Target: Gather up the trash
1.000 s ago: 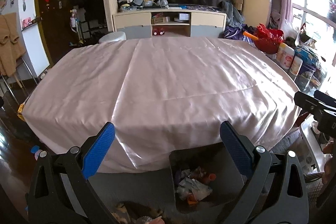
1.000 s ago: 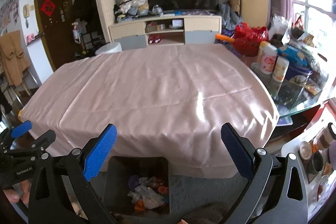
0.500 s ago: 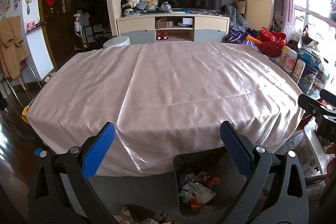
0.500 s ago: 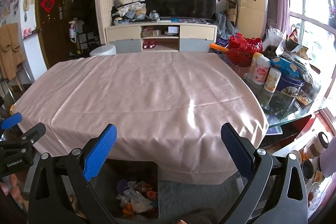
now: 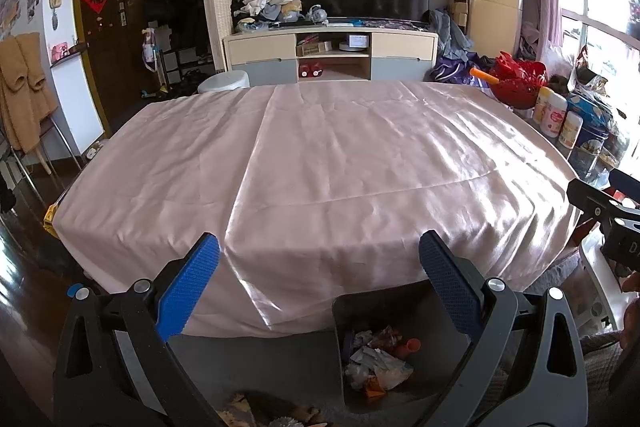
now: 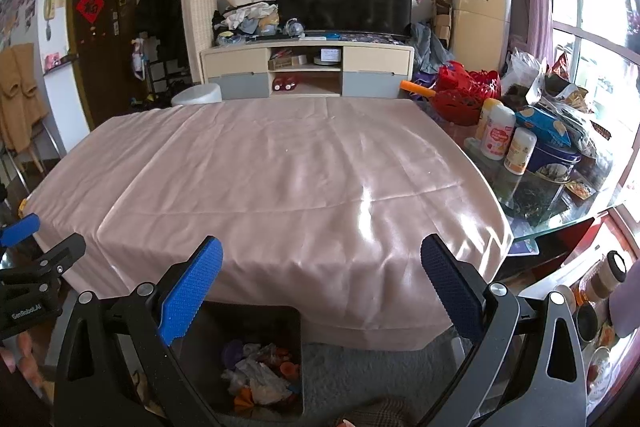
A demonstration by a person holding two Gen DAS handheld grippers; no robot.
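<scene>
Below, both grippers' jaws gaped wide and empty, left gripper [image 5: 319,283], right gripper [image 6: 321,285], trash [image 6: 260,375] lay in the bin [image 6: 294,323] beneath them, pink-clothed surface [image 5: 320,155] ahead.

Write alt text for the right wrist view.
The open right gripper, holding nothing, hangs above a dark bin of crumpled trash on the floor at the near edge of a table draped in a pink cloth. Jars and tins crowd the table's uncovered glass end on the right; the left gripper shows at the left edge.
</scene>
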